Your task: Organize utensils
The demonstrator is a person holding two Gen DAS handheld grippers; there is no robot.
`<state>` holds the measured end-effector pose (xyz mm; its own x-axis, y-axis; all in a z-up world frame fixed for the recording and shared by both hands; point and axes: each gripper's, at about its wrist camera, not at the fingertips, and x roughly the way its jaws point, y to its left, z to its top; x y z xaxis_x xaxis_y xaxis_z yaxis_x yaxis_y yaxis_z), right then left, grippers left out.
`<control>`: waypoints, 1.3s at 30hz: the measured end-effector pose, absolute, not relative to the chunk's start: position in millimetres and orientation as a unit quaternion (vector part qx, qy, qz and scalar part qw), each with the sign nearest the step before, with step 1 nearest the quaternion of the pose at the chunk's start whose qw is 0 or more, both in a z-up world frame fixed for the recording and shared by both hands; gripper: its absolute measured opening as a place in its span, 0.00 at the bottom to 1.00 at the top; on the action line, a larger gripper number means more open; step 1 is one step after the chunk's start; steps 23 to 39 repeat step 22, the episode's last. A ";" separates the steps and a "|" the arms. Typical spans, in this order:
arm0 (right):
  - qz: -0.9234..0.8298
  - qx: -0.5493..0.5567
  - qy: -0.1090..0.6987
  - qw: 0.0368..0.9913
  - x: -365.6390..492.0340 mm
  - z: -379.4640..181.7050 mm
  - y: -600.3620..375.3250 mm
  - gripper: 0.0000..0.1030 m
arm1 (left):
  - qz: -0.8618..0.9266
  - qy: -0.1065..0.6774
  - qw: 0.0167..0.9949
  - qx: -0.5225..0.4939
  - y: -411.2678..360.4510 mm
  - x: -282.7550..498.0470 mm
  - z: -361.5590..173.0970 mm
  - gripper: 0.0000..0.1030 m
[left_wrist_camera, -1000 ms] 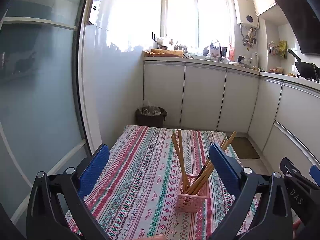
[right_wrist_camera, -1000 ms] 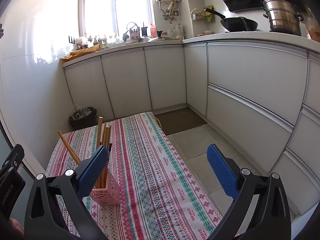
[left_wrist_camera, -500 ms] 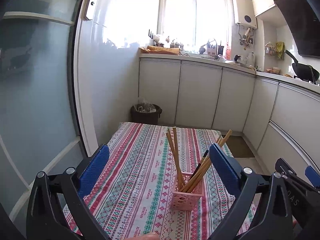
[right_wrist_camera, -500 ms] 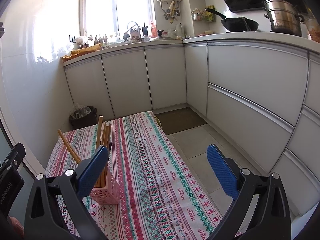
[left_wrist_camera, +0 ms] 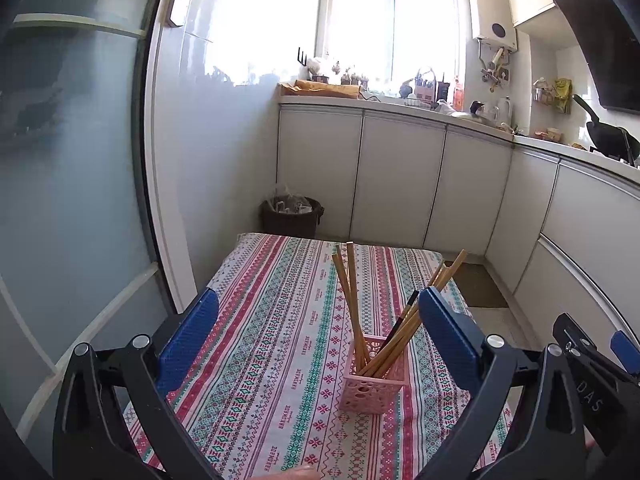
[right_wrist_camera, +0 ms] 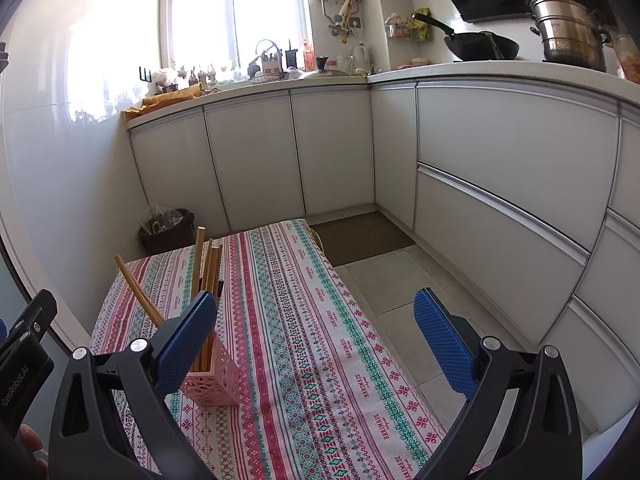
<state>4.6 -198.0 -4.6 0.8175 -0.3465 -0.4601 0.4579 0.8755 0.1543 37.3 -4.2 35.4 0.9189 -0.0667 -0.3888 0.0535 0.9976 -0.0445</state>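
Chopsticks (left_wrist_camera: pixel 362 316) stand fanned out in the pink basket (left_wrist_camera: pixel 374 384) on the striped tabletop (left_wrist_camera: pixel 280 320). I've got my left gripper (left_wrist_camera: pixel 316 332) above the near edge, fingers wide, holding nothing. Right gripper (right_wrist_camera: pixel 316 332) sits just right of the basket, fingers wide, empty too.

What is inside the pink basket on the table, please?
The pink basket holds wooden chopsticks and one dark stick, leaning outward. Their lower ends are hidden by its walls.

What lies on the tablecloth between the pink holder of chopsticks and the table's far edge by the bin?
Nothing: in the left wrist view, only bare patterned tablecloth runs from the pink holder to the far edge.
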 end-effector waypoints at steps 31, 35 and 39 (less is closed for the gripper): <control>-0.212 0.134 0.216 0.944 4.9 -6.4 -201.9 0.93 | -0.027 0.161 0.987 0.001 -6.4 23.0 38.3 0.93; -0.212 0.134 0.216 0.944 4.9 -6.4 -201.9 0.93 | -0.027 0.161 0.987 0.001 -6.4 23.0 38.3 0.93; -0.212 0.134 0.216 0.944 4.9 -6.4 -201.9 0.93 | -0.027 0.161 0.987 0.001 -6.4 23.0 38.3 0.93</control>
